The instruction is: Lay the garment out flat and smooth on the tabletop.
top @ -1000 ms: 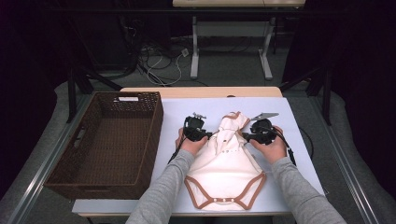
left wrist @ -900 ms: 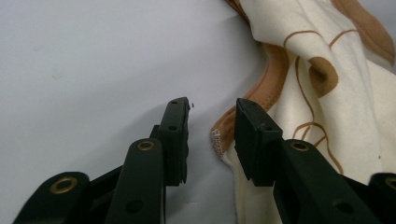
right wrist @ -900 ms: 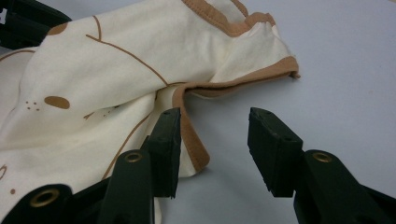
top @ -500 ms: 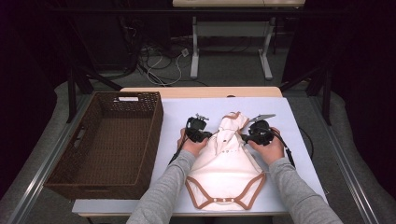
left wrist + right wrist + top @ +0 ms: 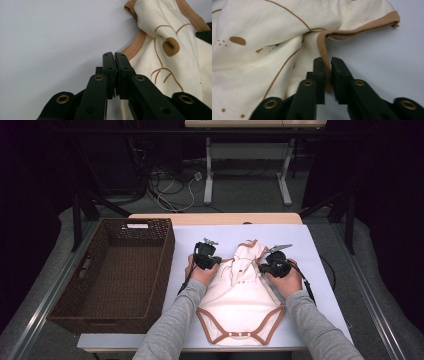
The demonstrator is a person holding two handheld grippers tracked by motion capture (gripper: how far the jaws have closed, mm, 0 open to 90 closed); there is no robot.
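Gripping the cream bodysuit [image 5: 243,292] with 2 grippers, I hold my forearms in a narrow V from the near table edge, sleeves flanking the garment. Left gripper [image 5: 115,56]: jaws pressed together; the brown-trimmed hem lies just right of the fingertips, and I cannot tell whether any cloth sits between them. Right gripper [image 5: 327,62]: jaws narrow, pinching the brown trim [image 5: 323,50], which rises from between the fingers and curls away rightward. On the white table [image 5: 320,270], the bodysuit lies flat below the grippers and bunches up between them. Left of my left hand [image 5: 202,272] stands a wicker basket [image 5: 155,270].
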